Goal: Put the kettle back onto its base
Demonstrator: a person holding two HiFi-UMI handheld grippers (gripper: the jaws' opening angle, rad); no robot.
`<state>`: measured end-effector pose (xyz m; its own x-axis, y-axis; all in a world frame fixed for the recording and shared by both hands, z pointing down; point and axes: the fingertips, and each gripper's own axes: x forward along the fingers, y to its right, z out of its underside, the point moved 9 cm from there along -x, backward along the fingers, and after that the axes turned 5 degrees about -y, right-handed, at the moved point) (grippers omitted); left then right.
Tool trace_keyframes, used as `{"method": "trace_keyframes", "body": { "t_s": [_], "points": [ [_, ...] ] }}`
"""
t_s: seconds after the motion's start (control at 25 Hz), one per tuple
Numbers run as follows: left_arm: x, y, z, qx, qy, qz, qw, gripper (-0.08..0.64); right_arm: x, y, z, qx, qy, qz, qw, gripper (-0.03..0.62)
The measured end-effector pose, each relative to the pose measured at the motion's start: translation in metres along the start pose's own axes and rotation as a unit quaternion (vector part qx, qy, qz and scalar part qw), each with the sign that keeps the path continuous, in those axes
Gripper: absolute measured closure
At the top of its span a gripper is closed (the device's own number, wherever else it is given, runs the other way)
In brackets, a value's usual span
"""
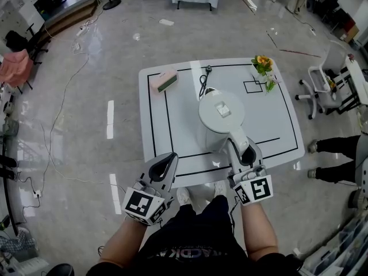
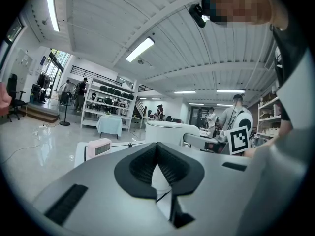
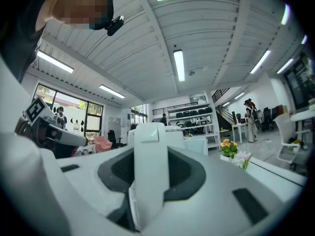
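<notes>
White kettle point(image 1: 221, 112), mid-table point(image 1: 184, 119), points its handle point(image 1: 237, 135) toward six o'clock into the clamping right gripper point(image 1: 245, 152), its base unseen, perhaps directly beneath; the left gripper point(image 1: 166, 162), closed on nothing, hovers at eight o'clock.

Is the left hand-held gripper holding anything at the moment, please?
No, the left gripper view shows the left hand-held gripper with its jaws closed together and nothing between them.
</notes>
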<state>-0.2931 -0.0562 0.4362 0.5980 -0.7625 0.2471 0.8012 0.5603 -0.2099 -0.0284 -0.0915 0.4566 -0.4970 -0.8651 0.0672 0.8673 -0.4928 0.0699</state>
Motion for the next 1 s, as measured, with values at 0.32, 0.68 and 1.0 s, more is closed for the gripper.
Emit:
{"method": "trace_keyframes", "body": {
  "t_s": [0.32,0.68,1.0],
  "points": [
    [-0.003,0.003,0.002,-0.001,-0.003,-0.001,1.0,0.556,-0.002,0.001,0.005,0.012,0.003,0.001,1.0,0.463],
    [-0.001,0.014,0.0,0.007,0.003,0.011,0.9999,0.556,-0.003,-0.002,0.012,0.01,-0.005,-0.009,1.0,0.462],
    [-0.005,0.021,-0.005,0.004,0.006,0.016,0.9998,0.555,-0.01,-0.005,0.01,0.004,-0.04,-0.01,0.999,0.457]
  ]
}}
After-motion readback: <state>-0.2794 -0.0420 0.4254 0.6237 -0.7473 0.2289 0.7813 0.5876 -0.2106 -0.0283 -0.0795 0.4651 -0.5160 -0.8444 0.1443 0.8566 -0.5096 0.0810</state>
